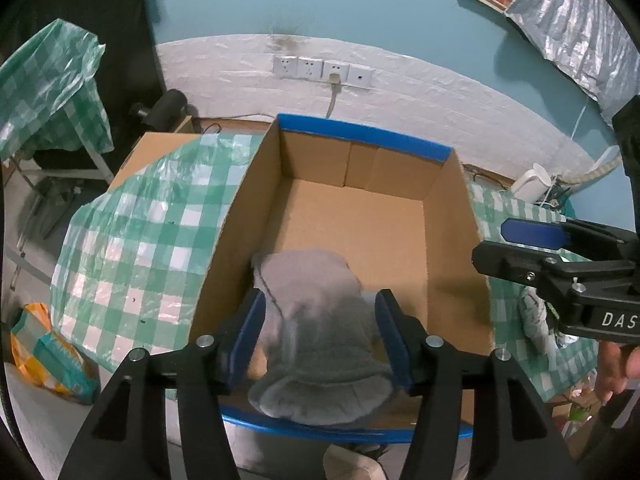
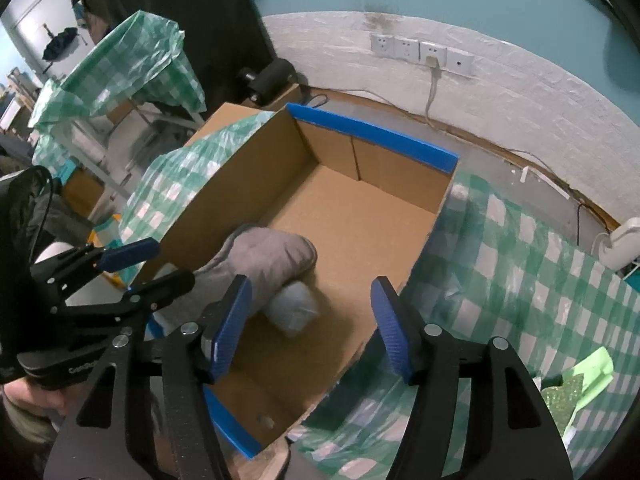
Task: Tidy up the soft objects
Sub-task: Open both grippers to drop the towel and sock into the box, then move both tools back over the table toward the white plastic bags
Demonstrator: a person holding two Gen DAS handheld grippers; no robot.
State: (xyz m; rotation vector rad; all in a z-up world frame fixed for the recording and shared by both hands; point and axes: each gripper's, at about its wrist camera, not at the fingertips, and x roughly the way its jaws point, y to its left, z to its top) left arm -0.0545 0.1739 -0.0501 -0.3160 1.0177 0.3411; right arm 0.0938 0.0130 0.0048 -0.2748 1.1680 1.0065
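A grey soft fabric item (image 1: 316, 320) lies at the near end of an open cardboard box (image 1: 360, 136) with blue-taped rims. It hangs over the near rim. My left gripper (image 1: 320, 332) is open, one blue pad on each side of the fabric, neither pressing it. In the right wrist view the same grey item (image 2: 272, 256) rests against the box's left wall (image 2: 224, 200), with a paler fuzzy roll (image 2: 294, 308) beside it. My right gripper (image 2: 310, 328) hangs open over the box floor, holding nothing. The left gripper (image 2: 148, 268) shows at the box's left edge.
The box sits on a table under a green-and-white checked plastic cloth (image 1: 132, 240). A white kettle (image 1: 528, 182) stands at the far right near the wall. A green glittery item (image 2: 580, 384) lies on the cloth at right. An orange pack (image 1: 44, 356) lies on the floor at left.
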